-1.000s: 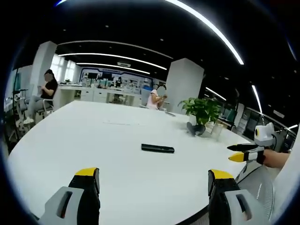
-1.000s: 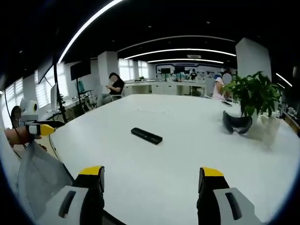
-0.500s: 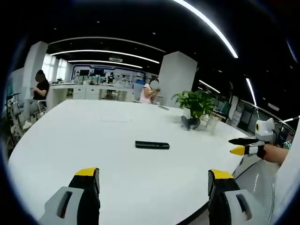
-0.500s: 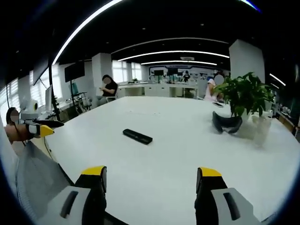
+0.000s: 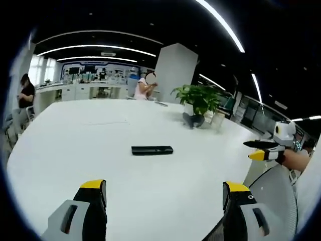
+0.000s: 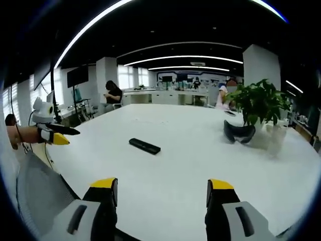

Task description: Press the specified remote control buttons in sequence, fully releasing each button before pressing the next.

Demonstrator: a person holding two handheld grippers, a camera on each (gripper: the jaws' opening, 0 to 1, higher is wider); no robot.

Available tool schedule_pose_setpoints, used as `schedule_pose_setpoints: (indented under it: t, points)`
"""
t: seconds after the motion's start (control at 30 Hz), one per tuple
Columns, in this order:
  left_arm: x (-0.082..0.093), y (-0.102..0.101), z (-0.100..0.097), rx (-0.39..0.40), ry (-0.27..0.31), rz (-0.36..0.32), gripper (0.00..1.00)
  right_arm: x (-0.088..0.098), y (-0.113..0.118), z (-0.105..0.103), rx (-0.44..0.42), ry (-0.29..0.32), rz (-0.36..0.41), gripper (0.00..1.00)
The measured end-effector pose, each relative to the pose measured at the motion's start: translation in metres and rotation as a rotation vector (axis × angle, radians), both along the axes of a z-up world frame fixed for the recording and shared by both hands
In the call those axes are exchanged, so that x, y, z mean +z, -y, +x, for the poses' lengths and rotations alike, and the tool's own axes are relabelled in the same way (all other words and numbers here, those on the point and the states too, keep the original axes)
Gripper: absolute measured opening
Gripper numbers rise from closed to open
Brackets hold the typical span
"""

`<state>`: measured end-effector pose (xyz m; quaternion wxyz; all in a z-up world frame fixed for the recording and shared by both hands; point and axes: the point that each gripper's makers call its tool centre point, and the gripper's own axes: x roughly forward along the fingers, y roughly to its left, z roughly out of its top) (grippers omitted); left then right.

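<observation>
While both grippers hang over the near edge of the large white tabletop (image 5: pixel 75 150), the slim black rectangular remote control (image 5: pixel 152 150) lies flat near the tabletop's middle, well apart from either one; in the right gripper view it is at (image 6: pixel 144 146). Left gripper (image 5: pixel 163 201): its yellow-tipped black fingers (image 5: pixel 93 193) stand wide apart with nothing between them. Right gripper (image 6: pixel 161 197): its fingers (image 6: pixel 105 191) are likewise spread wide and hold nothing. Each gripper also enters the other's view from the side, held by a hand: the right at (image 5: pixel 263 150), the left at (image 6: pixel 57 134). Beyond the remote stand a leafy green potted plant (image 6: pixel 261 103) and, beside it, a dark curved headset-like object (image 6: pixel 239 133). Seated people are at the far desks.
</observation>
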<state>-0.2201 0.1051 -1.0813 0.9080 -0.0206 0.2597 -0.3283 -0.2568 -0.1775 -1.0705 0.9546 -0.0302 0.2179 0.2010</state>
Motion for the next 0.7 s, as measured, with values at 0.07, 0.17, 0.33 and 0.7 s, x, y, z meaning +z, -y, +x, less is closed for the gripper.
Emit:
schedule_pose_setpoints:
  t: [0.07, 0.17, 0.33, 0.7]
  points:
    - [-0.005, 0.001, 0.005, -0.021, -0.008, 0.017, 0.99, 0.001, 0.000, 0.000, -0.004, -0.001, 0.001, 0.69]
    - [-0.014, 0.003, 0.011, -0.048, -0.035, 0.028, 0.99, 0.000, 0.000, 0.000, -0.007, -0.007, -0.010, 0.69]
    - [-0.030, 0.008, 0.019, -0.099, -0.070, 0.071, 0.99, 0.000, 0.001, 0.002, -0.010, -0.011, -0.035, 0.68]
    - [-0.061, 0.015, 0.034, -0.200, -0.134, 0.151, 0.98, 0.000, 0.000, 0.004, 0.002, -0.014, -0.045, 0.62]
